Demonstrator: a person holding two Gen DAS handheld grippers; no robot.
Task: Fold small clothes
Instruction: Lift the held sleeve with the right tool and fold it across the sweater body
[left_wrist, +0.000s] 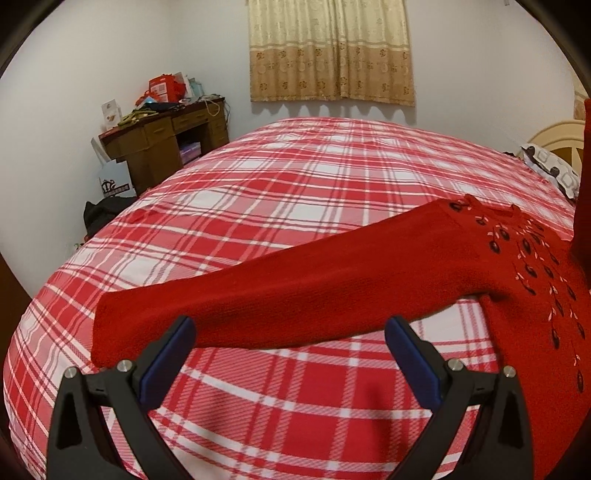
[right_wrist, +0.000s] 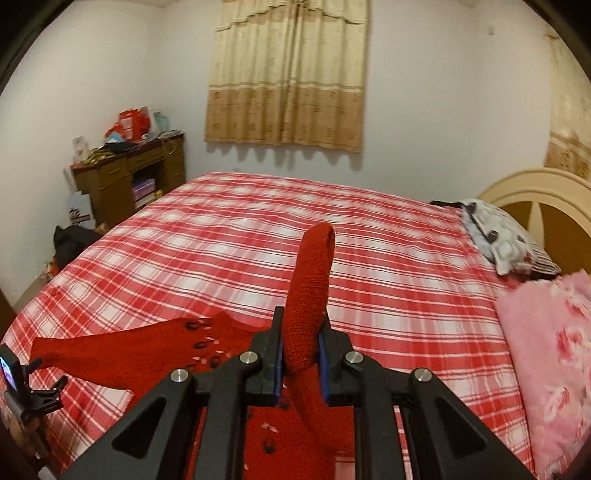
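A red knitted sweater (left_wrist: 535, 280) with dark embroidered flowers lies on a bed covered in a red-and-white plaid sheet (left_wrist: 277, 206), one sleeve (left_wrist: 280, 295) stretched flat across the plaid toward the left gripper (left_wrist: 290, 328), whose blue-padded fingers (left_wrist: 168, 360) stand wide apart just short of the cuff, gripping nothing. The right gripper (right_wrist: 301, 343) is clamped on the other sleeve (right_wrist: 310, 288), which rises upright between its pads with the cuff curling over at the top; in the left wrist view that raised sleeve is cut off at the right edge. No brand or label on the garment can be read; a white paper bag (left_wrist: 114, 181) beside the wooden desk (left_wrist: 166, 144) carries a dark printed logo too small to make out, and the red boxes (left_wrist: 164, 88) heaped on the desk show no legible lettering. A beige patterned curtain (right_wrist: 288, 74) hangs on the far wall. A patterned pillow (right_wrist: 506, 240) lies against the cream headboard (right_wrist: 535, 188), with a pink floral blanket (right_wrist: 554, 350) near the right gripper's side. A dark bundle (right_wrist: 70, 240) on the floor by the bed cannot be identified.
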